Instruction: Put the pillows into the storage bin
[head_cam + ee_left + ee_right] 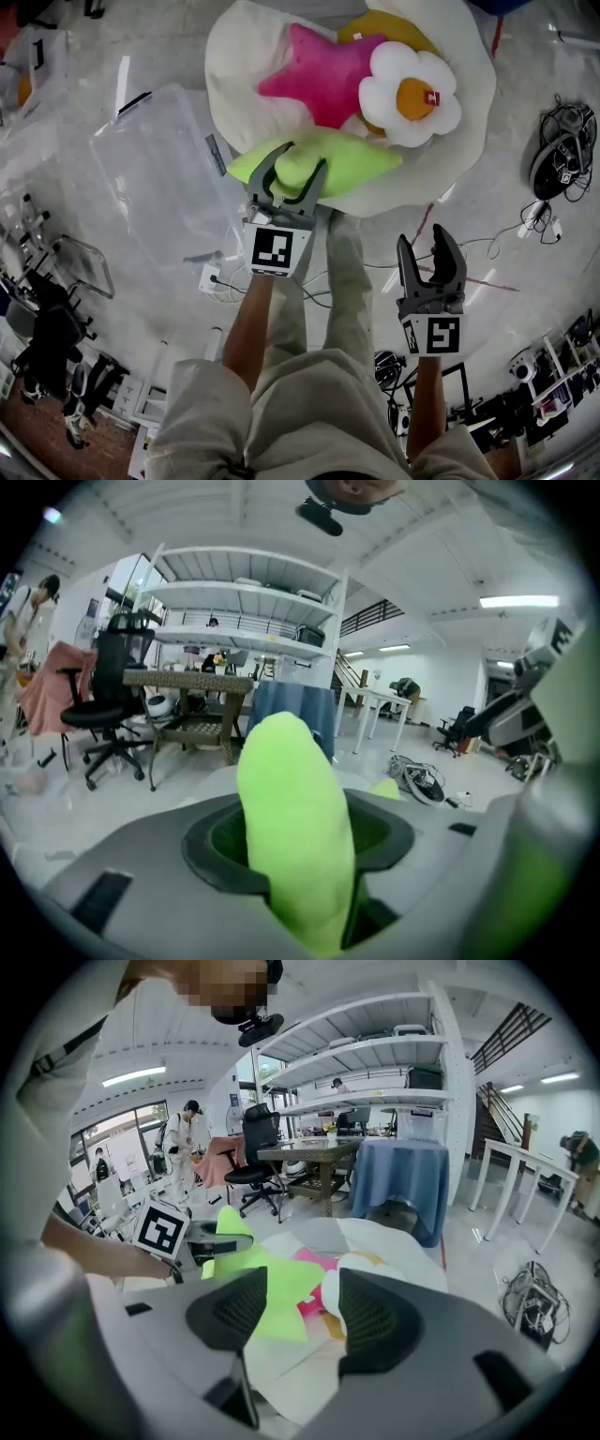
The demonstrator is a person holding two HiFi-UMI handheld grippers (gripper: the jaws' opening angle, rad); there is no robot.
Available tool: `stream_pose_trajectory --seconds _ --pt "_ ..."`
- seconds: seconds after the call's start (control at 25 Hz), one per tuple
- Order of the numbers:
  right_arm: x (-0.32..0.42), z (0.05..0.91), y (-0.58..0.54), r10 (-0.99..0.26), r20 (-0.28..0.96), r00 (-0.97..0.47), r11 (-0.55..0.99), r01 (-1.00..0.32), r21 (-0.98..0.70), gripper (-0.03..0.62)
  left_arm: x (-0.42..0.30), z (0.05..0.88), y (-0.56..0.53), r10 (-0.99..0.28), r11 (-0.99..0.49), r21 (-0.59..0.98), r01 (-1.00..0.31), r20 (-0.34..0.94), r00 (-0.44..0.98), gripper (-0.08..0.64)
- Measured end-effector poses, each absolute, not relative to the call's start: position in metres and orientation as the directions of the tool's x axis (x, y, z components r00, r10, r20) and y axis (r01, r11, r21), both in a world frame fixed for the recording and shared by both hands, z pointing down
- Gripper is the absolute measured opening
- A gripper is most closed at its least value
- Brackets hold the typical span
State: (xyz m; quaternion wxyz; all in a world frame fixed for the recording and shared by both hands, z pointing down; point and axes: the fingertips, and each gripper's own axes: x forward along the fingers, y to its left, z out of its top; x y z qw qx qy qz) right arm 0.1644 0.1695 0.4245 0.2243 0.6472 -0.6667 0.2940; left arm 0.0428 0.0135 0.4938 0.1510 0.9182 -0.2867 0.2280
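Okay, left gripper (300, 174) is pinching one point of the lime-green star-shaped plush pillow (354, 159) at 12 o'clock. Right gripper (425, 240) is hanging spread, empty, at 4 o'clock. Clear plastic storage bin (150, 178) is sitting at 10 o'clock. Risk: soft tip squeezing out mid-swing, pillow dropping short.

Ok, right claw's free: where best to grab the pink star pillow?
On the pink star pillow, probably the point jutting left over the white cushion: clear and narrow enough for the right claw. Come from above; the flower pillow overlaps its right side.
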Motion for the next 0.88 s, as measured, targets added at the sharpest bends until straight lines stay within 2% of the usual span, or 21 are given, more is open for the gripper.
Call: stream_pose_trajectory --seconds 0.12,0.4,0.68,0.88 --pt "0.152 0.414 0.158 -0.741 0.666 -0.086 0.026 -0.995 -0.101 0.236 0.024 0.461 -0.01 -0.523 -0.779 0.082 -0.622 0.463 0.716 0.224" --pt "0.101 0.393 0.115 -0.754 0.633 -0.177 0.151 -0.984 -0.095 0.233 -0.067 0.408 -0.067 -0.662 -0.652 0.11 -0.75 0.398 0.635 0.225" --pt "0.036 0.384 0.072 -0.736 0.6 -0.314 0.32 -0.942 -0.101 0.232 -0.202 0.382 -0.083 -0.8 -0.461 0.048 -0.886 0.41 0.438 0.225" --pt "-0.021 0.381 0.049 -0.695 0.588 -0.414 0.438 -0.892 -0.11 0.232 -0.316 0.375 -0.075 -0.875 -0.271 0.016 -0.962 0.413 0.253 0.227"
